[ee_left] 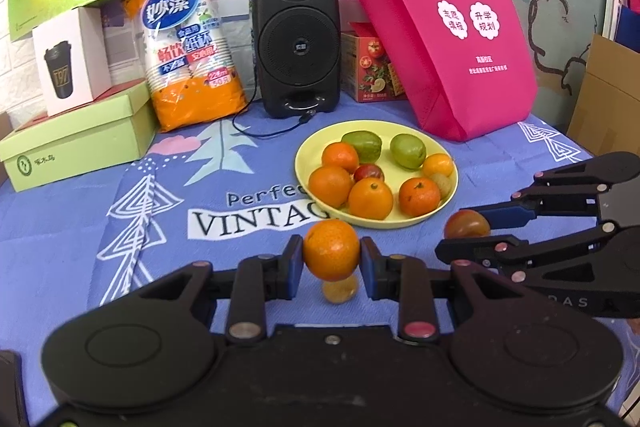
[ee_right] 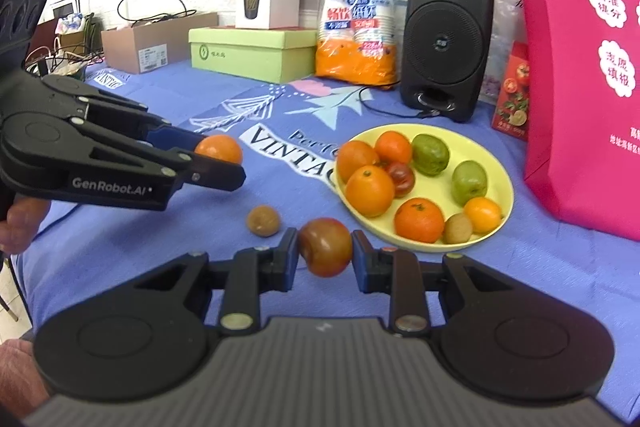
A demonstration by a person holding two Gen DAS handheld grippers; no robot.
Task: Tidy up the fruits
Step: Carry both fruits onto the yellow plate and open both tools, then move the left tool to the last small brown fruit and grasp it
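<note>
Left gripper [ee_left: 331, 257] clamped on a round orange mandarin [ee_left: 331, 249], pads at its equator so it can't roll out. Right gripper [ee_right: 325, 249] likewise closed on a glossy red-green tomato-like fruit [ee_right: 325, 247]. Both are carried above the blue printed tablecloth [ee_left: 120, 267], fingers level, pointing at 12 toward the pale yellow round plate [ee_right: 506, 187] of fruit, likely the drop target. A small brown round fruit [ee_right: 263, 221] lies loose at 10 o'clock of the right gripper.

Blue printed tablecloth [ee_left: 120, 227], white brick wall [ee_left: 12, 59]
</note>
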